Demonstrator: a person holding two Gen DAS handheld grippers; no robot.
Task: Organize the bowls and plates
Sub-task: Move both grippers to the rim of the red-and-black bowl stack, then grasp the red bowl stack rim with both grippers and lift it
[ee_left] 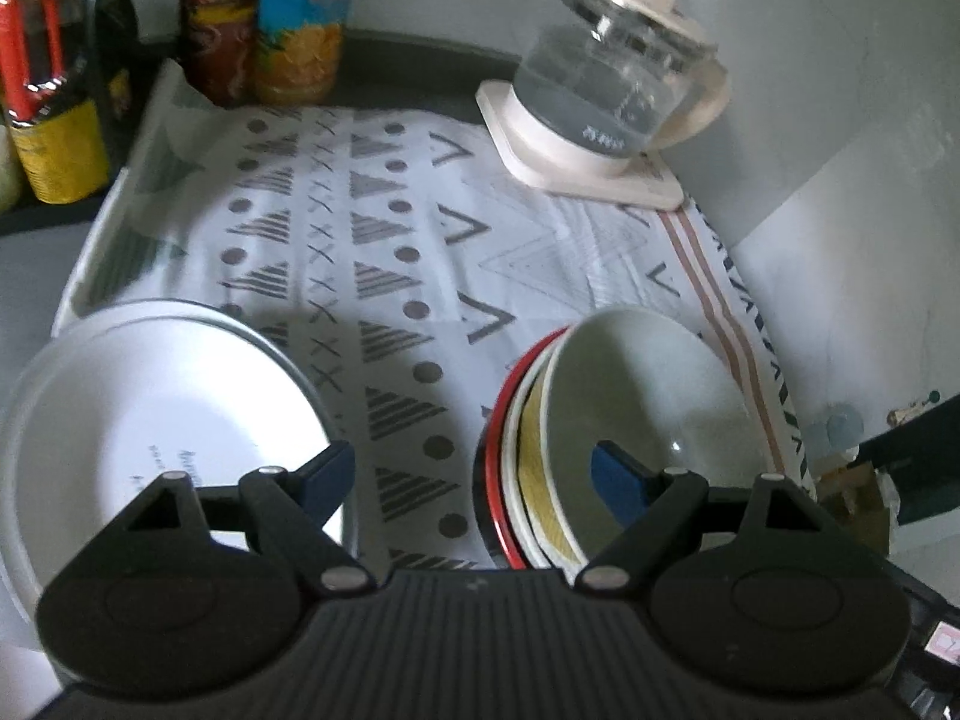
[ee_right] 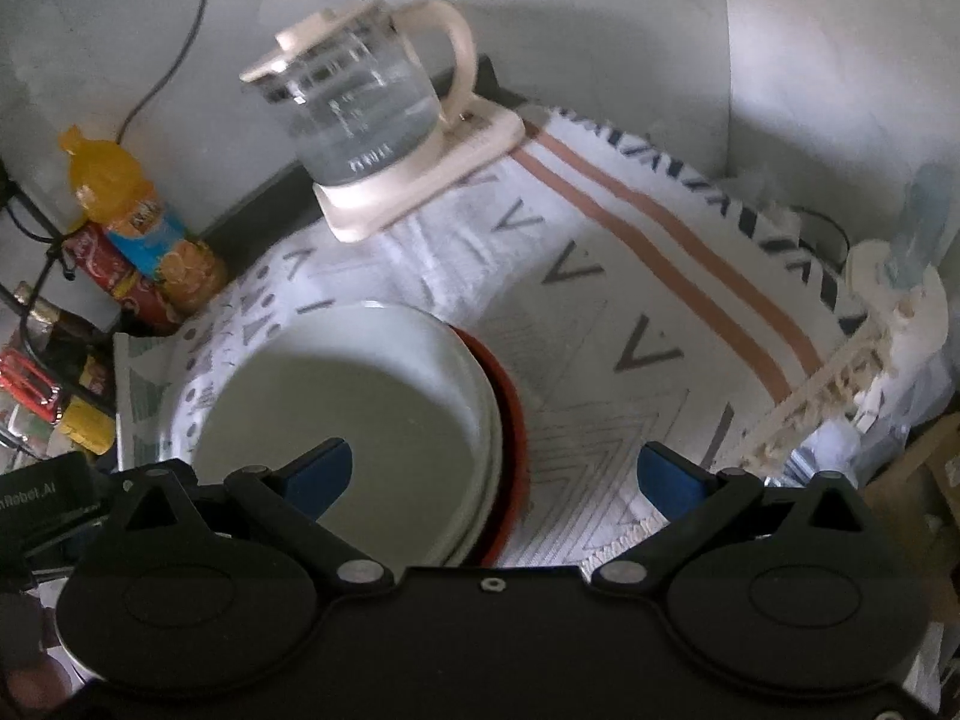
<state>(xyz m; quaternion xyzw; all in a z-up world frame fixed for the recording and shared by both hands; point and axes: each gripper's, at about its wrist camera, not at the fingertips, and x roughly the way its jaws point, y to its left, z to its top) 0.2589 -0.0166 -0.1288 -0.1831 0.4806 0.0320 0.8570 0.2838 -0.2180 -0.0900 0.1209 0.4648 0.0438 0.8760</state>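
Two grippers hover over dishes on a patterned cloth covering the counter.

The left gripper (ee_left: 474,477) and right gripper (ee_right: 495,474) both have blue-tipped fingers spread apart, grasping nothing. A white round plate (ee_left: 150,426) lies near the cloth's (ee_left: 384,228) left edge. Nested bowls, white inside with red rims (ee_left: 606,420), sit toward its right edge. A glass kettle (ee_left: 606,84) stands at the far corner.

Two wrist fisheyes, both looking down and forward over the desk from close above.

The left view faces the patterned cloth (ee_left: 384,252) with the kettle (ee_left: 606,84) far right; the right view sits further right, kettle (ee_right: 366,120) far left. Both share cloth, kettle and bottles (ee_left: 300,24).
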